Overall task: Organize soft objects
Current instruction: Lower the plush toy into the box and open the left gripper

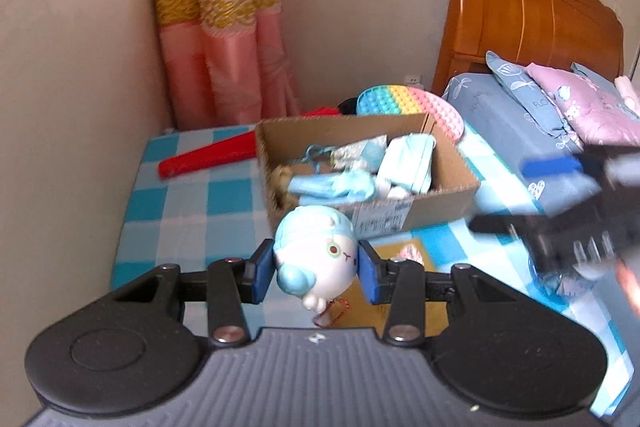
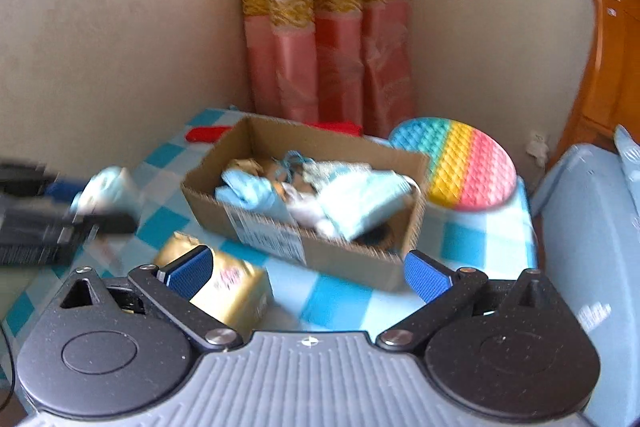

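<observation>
- checkered table (image 1: 180, 211): holds everything, blue-white cloth, soft surface.
- cardboard box (image 1: 444, 203): open top, mid-table, already part-filled with pale blue soft items; stiff walls, likely the drop target.
- gold box (image 2: 228, 291): just beside the right gripper's left finger, not gripped; looks rigid.
- squishy toy (image 1: 316, 259): white-blue round animal, held above the table, just short of the box's near wall. Likely light, compressible, smooth; best held across the middle of the body, not by the ear or small foot.
- left gripper (image 1: 316, 269): clamped on the toy's sides.
- right gripper (image 2: 308, 273): jaws spread wide, nothing held.
</observation>
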